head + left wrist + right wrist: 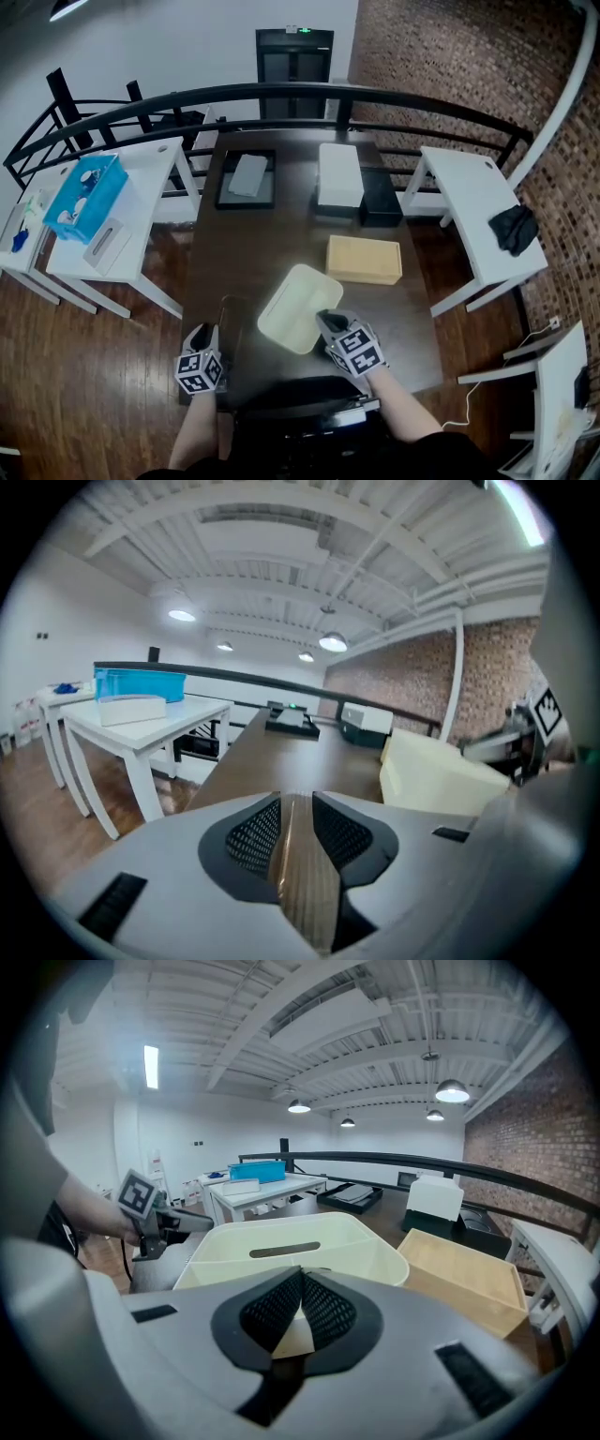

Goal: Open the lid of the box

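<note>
A cream lid (298, 307) with a slot hangs tilted over the dark table (244, 253), lifted clear of the tan wooden box (364, 259) behind it. My right gripper (328, 322) is shut on the lid's near rim. In the right gripper view the lid's hollow underside (281, 1241) faces me past the gripper (300, 1274), and the open-topped box (464, 1279) lies to the right. My left gripper (202, 339) hovers at the table's front left, holding nothing. In the left gripper view the gripper (297, 799) has a narrow gap between its jaws, and the lid (427, 771) shows at right.
At the back of the table sit a black tray with a grey slab (247, 178), a white box (338, 175) and a black box (380, 197). White side tables (141, 202) (478, 216) flank the table; the left one carries a blue bin (86, 195). A curved black railing (281, 94) runs behind.
</note>
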The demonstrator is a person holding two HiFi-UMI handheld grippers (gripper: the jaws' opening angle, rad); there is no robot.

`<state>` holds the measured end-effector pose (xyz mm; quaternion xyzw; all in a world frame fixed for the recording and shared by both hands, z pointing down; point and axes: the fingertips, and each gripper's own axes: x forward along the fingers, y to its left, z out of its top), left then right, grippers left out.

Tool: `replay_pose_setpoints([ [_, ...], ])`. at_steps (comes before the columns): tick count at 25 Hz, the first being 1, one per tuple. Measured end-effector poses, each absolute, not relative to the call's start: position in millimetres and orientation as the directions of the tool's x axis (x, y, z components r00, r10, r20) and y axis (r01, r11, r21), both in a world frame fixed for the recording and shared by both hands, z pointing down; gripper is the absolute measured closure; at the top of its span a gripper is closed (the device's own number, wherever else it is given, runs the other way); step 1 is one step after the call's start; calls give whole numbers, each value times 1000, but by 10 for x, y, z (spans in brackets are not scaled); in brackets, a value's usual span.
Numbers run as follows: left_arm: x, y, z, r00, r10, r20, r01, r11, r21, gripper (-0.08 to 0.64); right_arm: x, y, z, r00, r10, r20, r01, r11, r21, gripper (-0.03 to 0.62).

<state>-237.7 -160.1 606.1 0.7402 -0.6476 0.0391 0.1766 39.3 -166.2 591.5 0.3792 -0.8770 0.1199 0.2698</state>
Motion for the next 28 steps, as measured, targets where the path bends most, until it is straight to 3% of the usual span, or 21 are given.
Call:
replay_pose_setpoints([
  [3,-2328,-1608,5444,183,-976,114,-940,-140,310,473,397,-1663,5906,-569,-607,555,-733,680,-6,586],
  [8,-1998,-1563,4599,311,-948,-69,-918,-318,237,535,383,-1675,5918,-576,-609,546,-737,675,-24,586],
  [13,-1773,-1569,4339,373,-923,-95,-900,-385,204,552,491,-1759,5737,-560,-671,486,-775,632,-21,586],
  [21,-1789,-1448,4476,327,-944,-48,-921,-330,209,557,1647,-1785,4715,-451,-873,185,-887,416,-199,589],
  [28,-1840,-1317,4572,358,-933,-47,-896,-357,265,557,2333,-1432,4604,-315,-939,135,-929,277,-245,591],
])
